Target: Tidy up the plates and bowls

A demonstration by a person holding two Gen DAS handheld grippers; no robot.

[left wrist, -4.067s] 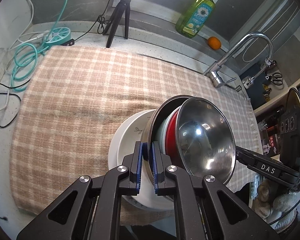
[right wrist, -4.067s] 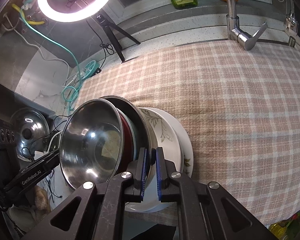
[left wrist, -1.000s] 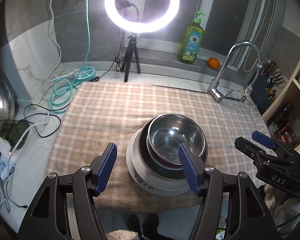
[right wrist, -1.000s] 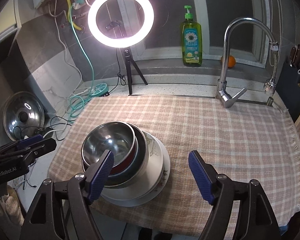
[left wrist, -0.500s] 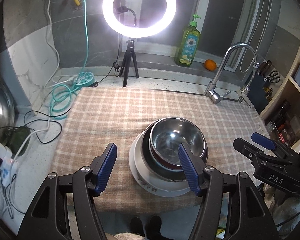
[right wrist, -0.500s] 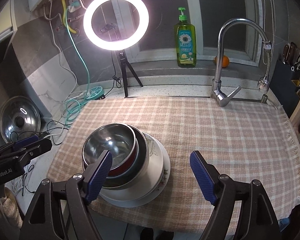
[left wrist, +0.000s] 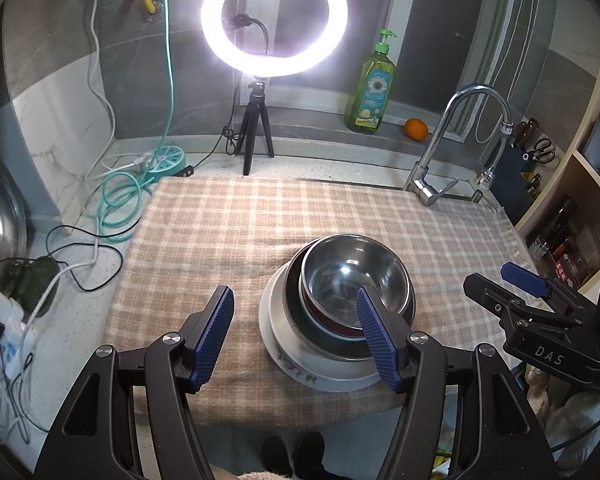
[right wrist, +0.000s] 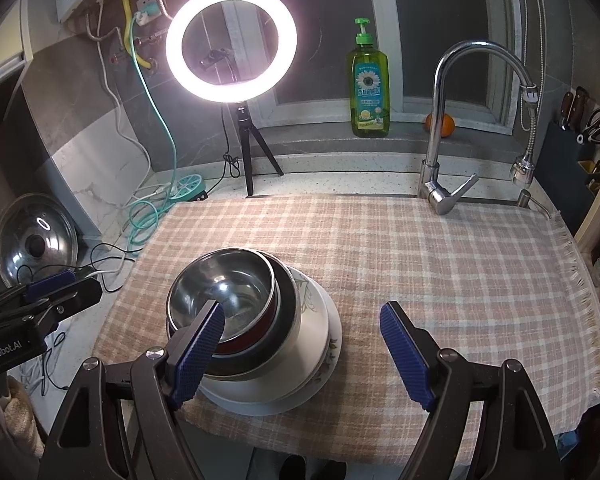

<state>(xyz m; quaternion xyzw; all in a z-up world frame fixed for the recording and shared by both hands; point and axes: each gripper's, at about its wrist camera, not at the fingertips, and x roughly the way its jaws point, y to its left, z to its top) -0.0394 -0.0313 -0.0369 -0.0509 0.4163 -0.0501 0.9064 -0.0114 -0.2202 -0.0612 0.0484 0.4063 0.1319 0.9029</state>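
both tools [left wrist: 296, 336] [right wrist: 302, 356] spread wide, ribbed blue pads above nested shiny steel bowl [left wrist: 354, 280] on checked cloth [left wrist: 240, 232]

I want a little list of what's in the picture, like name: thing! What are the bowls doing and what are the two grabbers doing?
top bowl: shiny steel bowl, nested in the stack
under it: red bowl, then a dark bowl
bottom: white flowered plates
stack sits on: checked cloth, near its front edge
left gripper: open, holding nothing
right gripper: open, holding nothing
behind: ring light, soap bottle, faucet
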